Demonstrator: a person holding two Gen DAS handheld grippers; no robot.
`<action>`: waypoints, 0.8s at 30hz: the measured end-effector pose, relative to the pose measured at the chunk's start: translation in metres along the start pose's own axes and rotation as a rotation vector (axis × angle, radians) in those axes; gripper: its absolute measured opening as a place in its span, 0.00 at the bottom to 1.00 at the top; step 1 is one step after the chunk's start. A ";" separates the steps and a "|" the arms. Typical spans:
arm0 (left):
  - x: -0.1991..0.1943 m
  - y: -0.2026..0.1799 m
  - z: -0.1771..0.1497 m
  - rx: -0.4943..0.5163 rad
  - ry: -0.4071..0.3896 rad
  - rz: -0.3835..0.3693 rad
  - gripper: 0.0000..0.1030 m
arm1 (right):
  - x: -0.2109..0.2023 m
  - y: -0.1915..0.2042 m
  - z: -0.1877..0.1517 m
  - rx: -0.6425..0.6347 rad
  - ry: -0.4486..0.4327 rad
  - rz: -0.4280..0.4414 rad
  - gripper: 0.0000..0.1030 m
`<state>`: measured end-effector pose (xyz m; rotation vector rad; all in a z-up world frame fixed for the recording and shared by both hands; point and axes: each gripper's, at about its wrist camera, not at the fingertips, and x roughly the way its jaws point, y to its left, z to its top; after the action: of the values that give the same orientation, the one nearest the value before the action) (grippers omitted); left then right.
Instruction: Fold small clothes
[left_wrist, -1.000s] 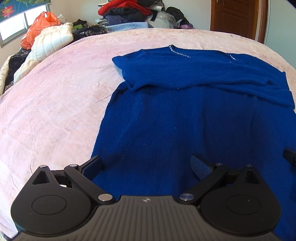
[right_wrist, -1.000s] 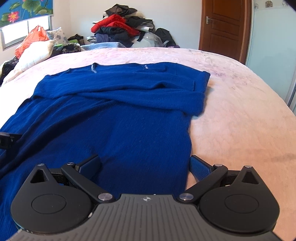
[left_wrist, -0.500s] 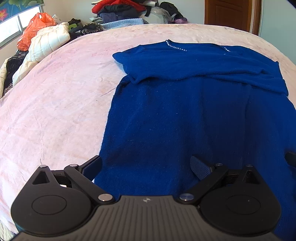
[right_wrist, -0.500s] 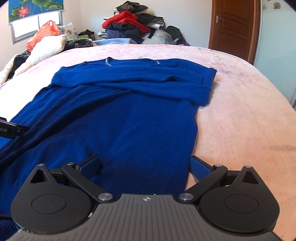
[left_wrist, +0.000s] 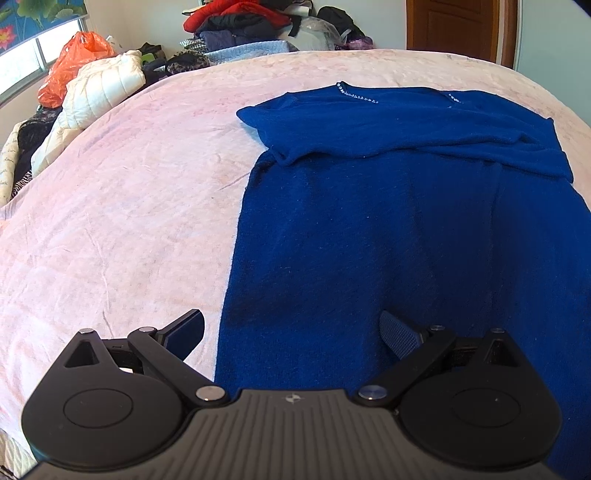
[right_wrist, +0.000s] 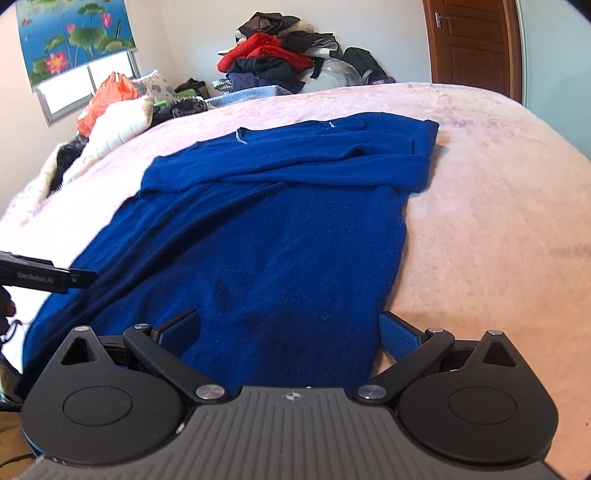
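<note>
**Blue sweater laid out, hem fold pending**

While the blue sweater (left_wrist: 388, 229) lay flat on the bed (left_wrist: 122, 206), its sleeves were already folded across the chest near the beaded neckline (left_wrist: 356, 95); the step in hand looked like the lengthwise fold, hem toward collar. The left tongs (left_wrist: 291, 328) stood wide over the garment's left hem edge, gripping nothing; the right tongs (right_wrist: 290, 328) were equally wide over the right hem edge, also empty. The next move probably called for both to drop, pinch the hem corners together and carry them up evenly; uneven lifting could skew the fold. The sweater was a soft, fuzzy knit, limp and thick, roughly rectangular; the pink bedcover looked plush and slightly creased; a heap of clothes (right_wrist: 273, 59) sat beyond the bed.
</note>
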<state>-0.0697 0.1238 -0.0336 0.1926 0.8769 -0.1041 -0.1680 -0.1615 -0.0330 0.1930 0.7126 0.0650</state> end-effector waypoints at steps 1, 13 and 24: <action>-0.001 0.000 -0.001 0.002 -0.003 -0.002 0.99 | -0.002 -0.001 -0.001 0.004 -0.001 0.000 0.99; -0.003 0.011 -0.011 -0.010 -0.002 -0.033 0.99 | -0.015 -0.012 -0.008 0.030 0.016 0.012 0.99; -0.017 0.066 -0.027 -0.087 0.001 -0.229 0.99 | -0.033 -0.030 -0.017 0.099 0.047 0.081 0.94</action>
<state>-0.0897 0.1940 -0.0293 0.0103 0.9010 -0.2787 -0.2045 -0.1925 -0.0302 0.3165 0.7556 0.1119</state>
